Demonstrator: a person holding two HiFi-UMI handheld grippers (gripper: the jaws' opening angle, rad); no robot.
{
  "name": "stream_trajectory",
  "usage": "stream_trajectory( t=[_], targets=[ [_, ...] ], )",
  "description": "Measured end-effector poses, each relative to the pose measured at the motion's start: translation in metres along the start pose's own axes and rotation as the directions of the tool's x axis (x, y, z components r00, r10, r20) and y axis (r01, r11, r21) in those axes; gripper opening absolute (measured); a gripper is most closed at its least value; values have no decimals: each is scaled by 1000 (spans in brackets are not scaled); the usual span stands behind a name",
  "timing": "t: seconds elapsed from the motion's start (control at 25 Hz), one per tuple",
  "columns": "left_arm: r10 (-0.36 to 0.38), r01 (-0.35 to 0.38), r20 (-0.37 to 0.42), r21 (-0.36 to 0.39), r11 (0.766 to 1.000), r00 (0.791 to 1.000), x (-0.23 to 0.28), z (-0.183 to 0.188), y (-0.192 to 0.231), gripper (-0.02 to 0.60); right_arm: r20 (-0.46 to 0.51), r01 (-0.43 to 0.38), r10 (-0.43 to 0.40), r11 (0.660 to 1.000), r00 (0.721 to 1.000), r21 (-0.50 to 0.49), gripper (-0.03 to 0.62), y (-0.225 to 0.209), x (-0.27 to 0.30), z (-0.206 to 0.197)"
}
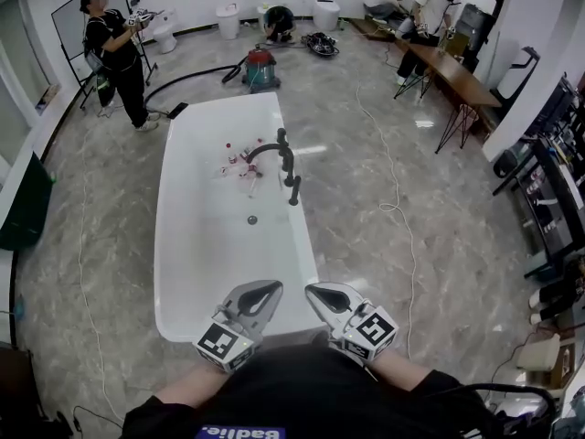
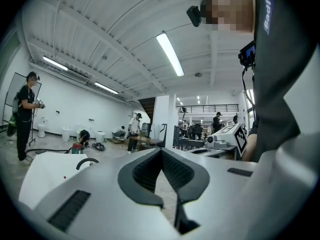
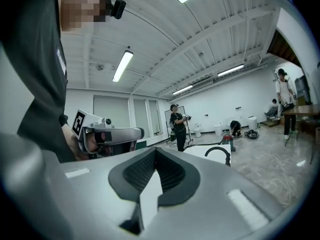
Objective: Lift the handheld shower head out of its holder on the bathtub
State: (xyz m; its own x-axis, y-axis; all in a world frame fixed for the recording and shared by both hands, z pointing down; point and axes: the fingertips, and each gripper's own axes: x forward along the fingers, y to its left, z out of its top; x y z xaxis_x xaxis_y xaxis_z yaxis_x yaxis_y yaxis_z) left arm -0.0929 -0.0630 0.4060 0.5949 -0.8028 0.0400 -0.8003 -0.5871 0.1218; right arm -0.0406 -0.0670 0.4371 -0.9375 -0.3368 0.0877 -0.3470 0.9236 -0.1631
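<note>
The white bathtub (image 1: pixel 183 245) stands lengthwise ahead of me in the head view. On its right rim are a black arched faucet (image 1: pixel 271 150) and, nearer to me, the black handheld shower head (image 1: pixel 294 190) upright in its holder. My left gripper (image 1: pixel 265 291) and right gripper (image 1: pixel 322 293) hover side by side over the tub's near end, both shut and empty, well short of the shower head. The left gripper view shows the tub (image 2: pixel 45 170) and faucet (image 2: pixel 86 161) far left of its gripper (image 2: pixel 161 151). In the right gripper view the faucet (image 3: pixel 218 152) is right of that gripper (image 3: pixel 156 152).
Small bottles (image 1: pixel 239 161) lie inside the tub near the faucet. A red vacuum (image 1: pixel 260 68) with a black hose sits beyond the tub. A person (image 1: pixel 117 53) stands at far left, others by a long table (image 1: pixel 452 73) at right. A cable (image 1: pixel 402 210) runs over the floor.
</note>
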Motion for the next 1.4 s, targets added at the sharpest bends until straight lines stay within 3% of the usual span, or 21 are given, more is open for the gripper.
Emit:
stream_trajectory(
  t=[0.72,0.92,1.4],
  targets=[
    [46,-40,-91,67,997,995,79,-16,30,8,4,20,-20,999,1000,51,2,-59,-27,-16],
    [32,-21,-133,87,996,991,99,-28,44,60,1,47,-47,996,999,70,2,-69,-34,-19],
    [31,-5,-195,134,991,980,142,-43,97,104,-12,129,-129,988,992,88,2,-87,-40,-29]
  ],
)
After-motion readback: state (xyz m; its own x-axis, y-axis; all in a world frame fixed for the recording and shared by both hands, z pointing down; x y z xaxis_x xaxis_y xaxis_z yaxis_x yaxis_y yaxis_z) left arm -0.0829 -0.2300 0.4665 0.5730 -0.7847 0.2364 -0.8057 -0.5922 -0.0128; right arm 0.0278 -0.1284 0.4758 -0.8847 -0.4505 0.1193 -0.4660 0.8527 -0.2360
